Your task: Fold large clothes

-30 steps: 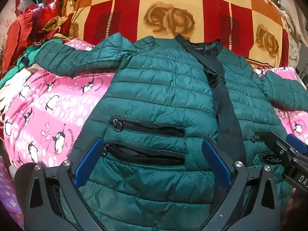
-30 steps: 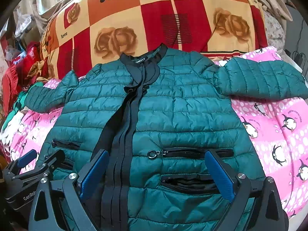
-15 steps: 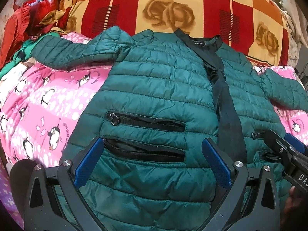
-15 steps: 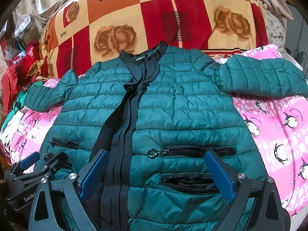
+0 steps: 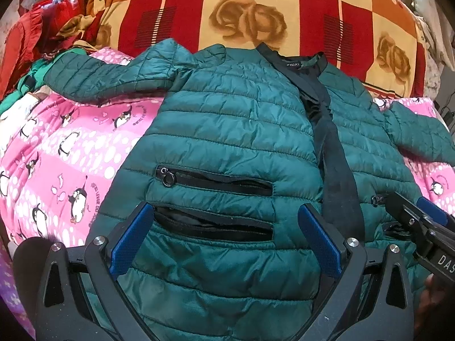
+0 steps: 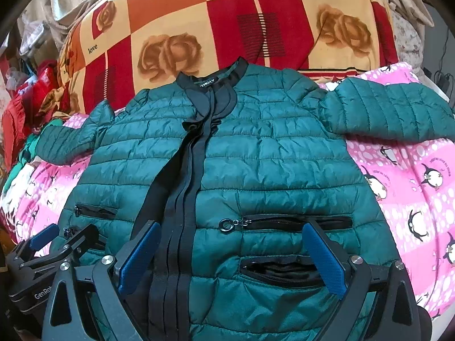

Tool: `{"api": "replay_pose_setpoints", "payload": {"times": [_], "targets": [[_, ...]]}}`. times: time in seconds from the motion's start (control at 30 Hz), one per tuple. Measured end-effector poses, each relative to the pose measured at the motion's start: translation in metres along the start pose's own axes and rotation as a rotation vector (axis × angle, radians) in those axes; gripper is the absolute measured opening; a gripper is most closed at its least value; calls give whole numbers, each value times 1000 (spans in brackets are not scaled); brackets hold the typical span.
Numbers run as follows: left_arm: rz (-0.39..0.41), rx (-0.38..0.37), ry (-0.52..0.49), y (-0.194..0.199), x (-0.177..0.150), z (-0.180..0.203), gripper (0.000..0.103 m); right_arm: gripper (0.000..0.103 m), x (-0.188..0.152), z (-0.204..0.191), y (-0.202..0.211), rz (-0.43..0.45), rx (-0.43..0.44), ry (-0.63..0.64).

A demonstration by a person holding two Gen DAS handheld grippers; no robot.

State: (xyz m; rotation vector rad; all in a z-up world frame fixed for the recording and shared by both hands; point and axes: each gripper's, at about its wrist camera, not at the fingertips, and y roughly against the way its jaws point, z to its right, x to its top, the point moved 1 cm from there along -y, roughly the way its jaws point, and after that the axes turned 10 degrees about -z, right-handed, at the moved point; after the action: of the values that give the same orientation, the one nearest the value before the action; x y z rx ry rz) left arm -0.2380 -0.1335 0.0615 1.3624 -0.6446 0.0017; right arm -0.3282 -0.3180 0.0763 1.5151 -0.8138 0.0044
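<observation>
A dark green quilted jacket (image 5: 233, 130) with a black front band lies flat, front up, on a pink penguin blanket (image 5: 57, 153); it also shows in the right wrist view (image 6: 273, 164). Both sleeves spread out sideways. My left gripper (image 5: 221, 224) is open and empty, its blue pads over the jacket's left pockets near the hem. My right gripper (image 6: 230, 244) is open and empty over the right pockets and the black band. Each gripper shows at the edge of the other's view: the right one (image 5: 421, 221), the left one (image 6: 57, 244).
A red, orange and cream checked quilt with roses (image 6: 233, 28) rises behind the jacket's collar. A heap of red and green clothes (image 5: 34, 45) lies at the far left. The pink blanket (image 6: 412, 199) spreads on both sides of the jacket.
Both grippers have moved slightly forward and lower over the jacket's hem. The jaws stay open. The jacket has not moved.
</observation>
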Motion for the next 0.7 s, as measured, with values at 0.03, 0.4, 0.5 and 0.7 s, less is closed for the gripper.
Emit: {"api": "replay_pose_setpoints", "payload": {"times": [0.03,0.4,0.5,0.7], "targets": [[-2,-1,2,0,0,-1,102,99,0,0,-1,-14,-5,3],[0,15,9,-5,5,-2,102,99,5,0,-3,-22,-3,-4],[2,16,14,-5,7,-4,102,99,7,0,-5,-21,10,-16],[-4,17,22,-8,12,-5,102,99,11,1,-10,-54,49,-44]]}}
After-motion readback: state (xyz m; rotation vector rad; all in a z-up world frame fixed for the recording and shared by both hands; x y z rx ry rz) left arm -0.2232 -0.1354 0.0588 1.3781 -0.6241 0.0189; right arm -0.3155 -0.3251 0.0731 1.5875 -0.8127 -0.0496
